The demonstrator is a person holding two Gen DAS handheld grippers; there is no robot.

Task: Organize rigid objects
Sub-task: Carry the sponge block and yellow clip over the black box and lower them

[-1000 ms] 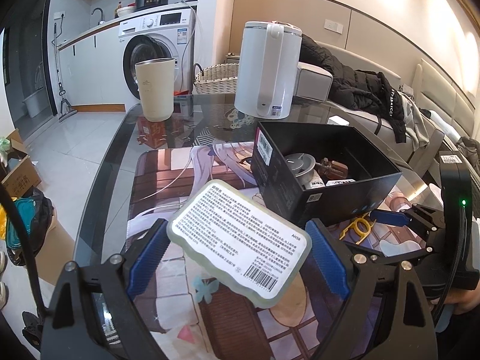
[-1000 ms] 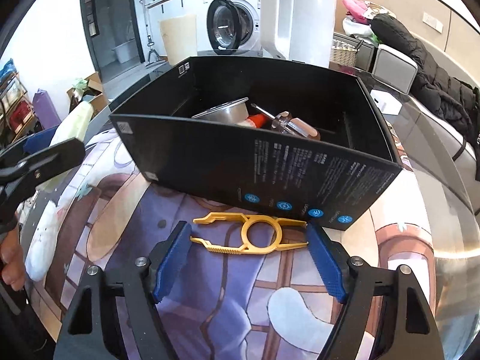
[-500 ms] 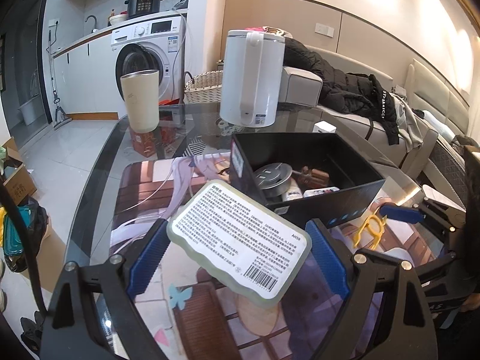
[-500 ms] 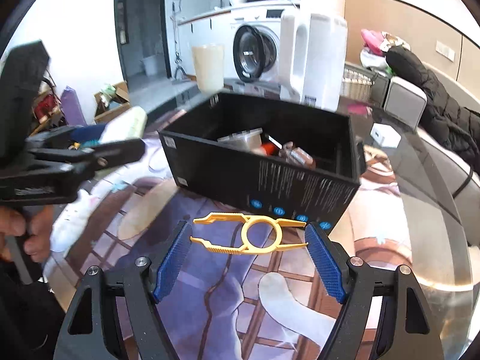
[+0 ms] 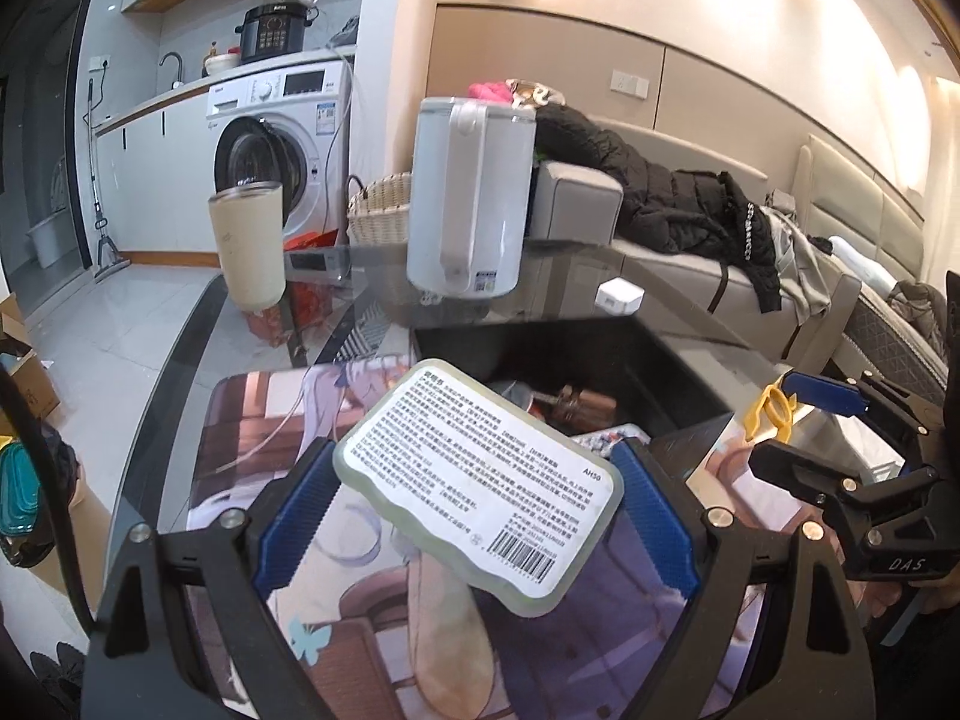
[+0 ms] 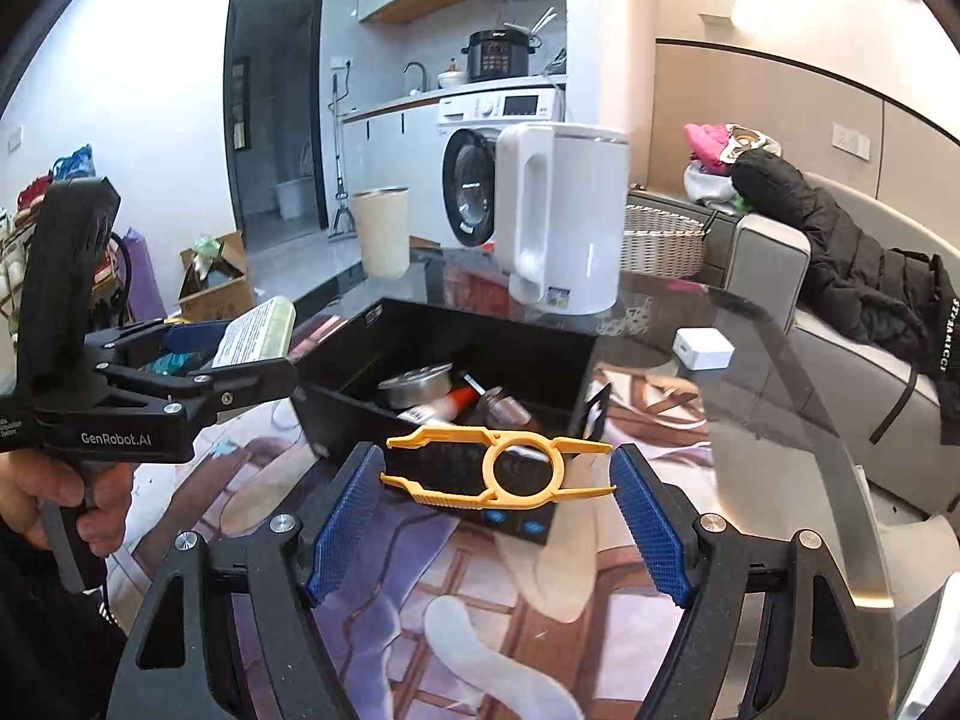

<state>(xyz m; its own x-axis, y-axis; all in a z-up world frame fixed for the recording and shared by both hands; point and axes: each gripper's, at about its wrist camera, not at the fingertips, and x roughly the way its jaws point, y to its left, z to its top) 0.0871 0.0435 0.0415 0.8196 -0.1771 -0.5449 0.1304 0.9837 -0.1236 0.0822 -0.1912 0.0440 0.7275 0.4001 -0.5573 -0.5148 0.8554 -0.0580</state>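
Both grippers hang above the tabletop (image 6: pixel 780 420) and tilt downward toward the black box (image 6: pixel 360 402), which serves as the landmark here. The left gripper (image 5: pixel 477 501) is held on the near left side of the box, its jaws pinching a pale green pack (image 5: pixel 477 483) by its two short ends; the pack's white label with print and a barcode faces up and the pack sits slightly skewed between the blue pads. The right gripper (image 6: pixel 498 495) is on the near side of the box, jaws pinching a yellow plastic clip (image 6: pixel 501 468) end to end, the clip lying crosswise and clear of the mat.

The right wrist view alone shows a hand (image 6: pixel 54 498) wrapped around the left gripper's handle, and the box's contents: a metal lid, a tube with a red cap and a small bottle. The left wrist view shows the pack's label, and the right gripper off to the right of the box with the clip seen edge-on. Behind the box stand a white kettle (image 6: pixel 561 216) and a cream cup (image 6: pixel 381 231).
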